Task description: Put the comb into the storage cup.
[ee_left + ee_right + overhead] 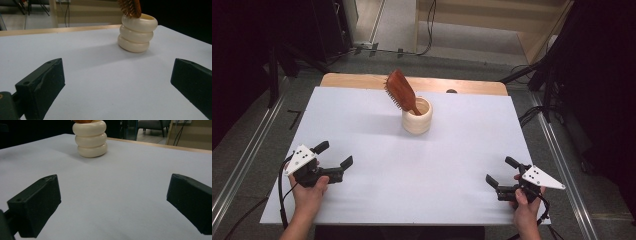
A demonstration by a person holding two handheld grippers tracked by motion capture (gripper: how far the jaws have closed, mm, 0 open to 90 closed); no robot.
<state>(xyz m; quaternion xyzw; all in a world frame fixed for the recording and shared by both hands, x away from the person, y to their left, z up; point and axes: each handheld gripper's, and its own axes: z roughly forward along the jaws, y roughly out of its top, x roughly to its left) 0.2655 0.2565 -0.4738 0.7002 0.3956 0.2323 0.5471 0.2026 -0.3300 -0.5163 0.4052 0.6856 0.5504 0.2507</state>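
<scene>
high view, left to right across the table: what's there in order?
left gripper, open, near edge → cream ribbed cup with the wooden hairbrush standing in it, leaning left → right gripper, open, near edge.

left gripper (pixel 333 155): jaws wide apart, held low | right gripper (pixel 501 170): jaws wide apart, held low

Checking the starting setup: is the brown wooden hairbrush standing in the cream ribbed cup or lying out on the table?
In. The brown wooden hairbrush stands handle-down in the cream ribbed cup, bristle head leaning out over the rim.
</scene>
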